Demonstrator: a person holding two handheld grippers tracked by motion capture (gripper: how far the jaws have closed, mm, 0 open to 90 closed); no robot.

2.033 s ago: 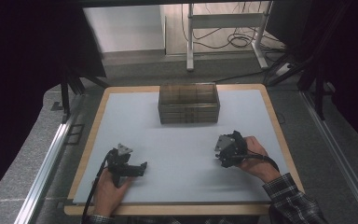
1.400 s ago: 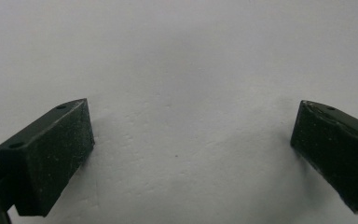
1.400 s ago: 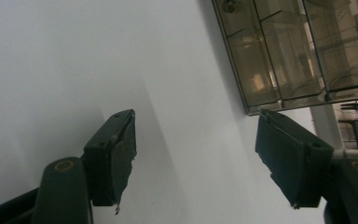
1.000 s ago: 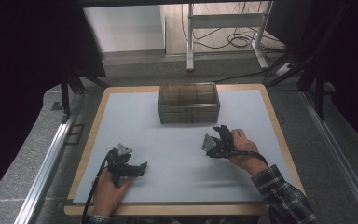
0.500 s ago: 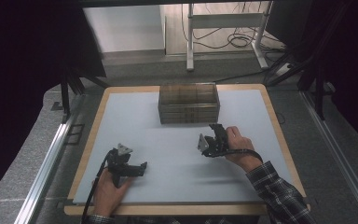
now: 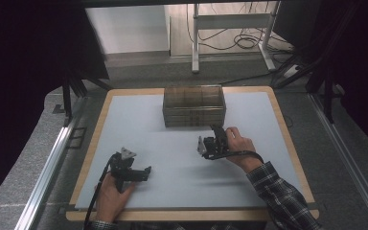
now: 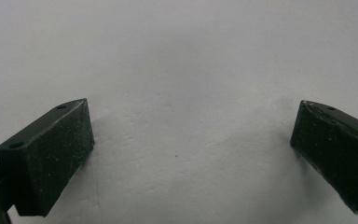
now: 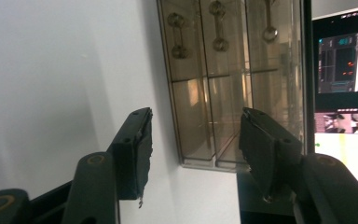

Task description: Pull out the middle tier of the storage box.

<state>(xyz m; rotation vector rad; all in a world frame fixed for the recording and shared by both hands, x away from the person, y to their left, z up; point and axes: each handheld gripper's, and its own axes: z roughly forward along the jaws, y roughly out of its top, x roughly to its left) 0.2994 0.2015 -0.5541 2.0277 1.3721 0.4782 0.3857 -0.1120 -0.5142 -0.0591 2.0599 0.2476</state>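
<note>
My left gripper [image 6: 146, 171] lies low on the pale grey-blue mat [image 6: 139, 120], near my side of the table, with my left hand [image 6: 111, 192] wrapped around its handle. Its jaws point toward my right and stand wide apart, holding nothing. In the left gripper view the two black pads [image 7: 51, 154] are blunt, wedge-shaped blocks with a slightly speckled, rubbery face, and between them there is only the mat, matte and faintly pebbled.

The mat covers a board with a light wooden rim [image 6: 278, 115] and rounded corners.

To the right, my right hand [image 6: 237, 146] holds the right gripper [image 6: 202, 146] raised a little over the mat, turned on its side. Its jaws are open about halfway and grip nothing. My sleeve [image 6: 280, 196] is a dark plaid.

Just beyond the right gripper, close but not touching, sits a clear smoky-brown plastic organiser box [image 6: 194, 105], rectangular and flat-lidded. In the right gripper view the box [image 8: 223, 79] stands straight ahead of the jaws, its thin walls dividing it into long compartments. Small rounded metal-looking pieces show through the glossy plastic at the far end; I cannot tell what they are. The nearer compartments look empty.

Farther right in that view is a lit screen [image 8: 342, 63].
</note>
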